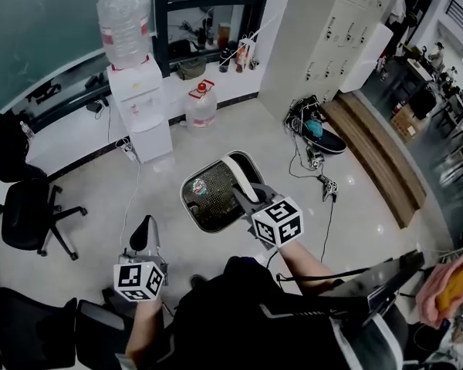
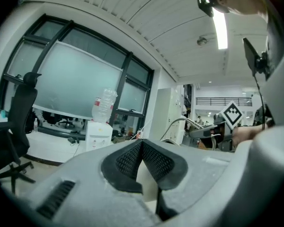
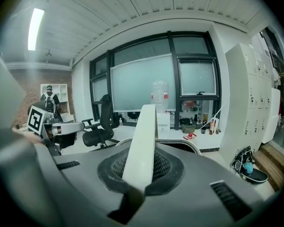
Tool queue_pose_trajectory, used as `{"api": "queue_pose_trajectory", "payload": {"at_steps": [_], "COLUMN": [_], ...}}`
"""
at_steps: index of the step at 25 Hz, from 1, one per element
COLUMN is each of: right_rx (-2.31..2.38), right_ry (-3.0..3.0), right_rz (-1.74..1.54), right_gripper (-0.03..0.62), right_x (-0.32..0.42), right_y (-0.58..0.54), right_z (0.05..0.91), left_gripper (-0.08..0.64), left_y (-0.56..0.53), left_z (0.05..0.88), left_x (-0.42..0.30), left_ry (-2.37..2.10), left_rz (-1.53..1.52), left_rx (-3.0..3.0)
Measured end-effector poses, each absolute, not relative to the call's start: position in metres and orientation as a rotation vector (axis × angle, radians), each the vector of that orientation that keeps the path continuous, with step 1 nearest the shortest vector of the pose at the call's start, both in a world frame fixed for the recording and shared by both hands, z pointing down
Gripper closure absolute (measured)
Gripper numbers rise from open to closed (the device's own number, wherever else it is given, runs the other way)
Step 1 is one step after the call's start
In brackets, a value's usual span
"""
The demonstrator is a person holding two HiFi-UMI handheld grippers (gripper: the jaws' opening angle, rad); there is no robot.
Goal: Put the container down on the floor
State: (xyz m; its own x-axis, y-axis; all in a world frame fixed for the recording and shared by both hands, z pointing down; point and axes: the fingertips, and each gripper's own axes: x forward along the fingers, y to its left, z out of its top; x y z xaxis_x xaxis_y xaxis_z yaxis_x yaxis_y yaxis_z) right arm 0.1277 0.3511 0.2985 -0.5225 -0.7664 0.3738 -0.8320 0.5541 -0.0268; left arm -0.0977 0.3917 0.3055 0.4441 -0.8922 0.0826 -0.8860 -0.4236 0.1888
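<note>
Right tool (image 1: pixel 239 193) pinches smooth white band handle (image 3: pixel 142 136) of round container (image 1: pixel 184 199).

Grey left tool (image 1: pixel 147 223) and right tool (image 1: pixel 241 193) — black mesh pads (image 2: pixel 157 162), marker cubes (image 1: pixel 278 222)

Round white-rimmed container (image 1: pixel 210 199), dark inside, upright, hanging above floor; white handle (image 3: pixel 143 141) clamped in right tool (image 3: pixel 139 169).

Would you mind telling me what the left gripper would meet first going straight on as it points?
Nothing stands close ahead of the left gripper; probably the window ledge right of the water dispenser, though depth is unclear.
</note>
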Motion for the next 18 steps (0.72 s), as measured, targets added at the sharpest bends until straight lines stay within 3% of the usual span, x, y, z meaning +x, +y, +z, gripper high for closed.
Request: {"api": "queue_pose_trajectory", "payload": {"at_steps": [18], "right_rx": [1.241], "right_ry": [-2.522], "right_rz": [0.302], "right_gripper": [0.583], "right_x": [0.121], "right_y": [0.283], "right_z": [0.303], "left_gripper": [0.554], "left_y": [0.332], "left_z": [0.303], "left_x": [-0.097], "left_ry": [-1.656], "left_rz": [0.011], "left_rx": [2.436]}}
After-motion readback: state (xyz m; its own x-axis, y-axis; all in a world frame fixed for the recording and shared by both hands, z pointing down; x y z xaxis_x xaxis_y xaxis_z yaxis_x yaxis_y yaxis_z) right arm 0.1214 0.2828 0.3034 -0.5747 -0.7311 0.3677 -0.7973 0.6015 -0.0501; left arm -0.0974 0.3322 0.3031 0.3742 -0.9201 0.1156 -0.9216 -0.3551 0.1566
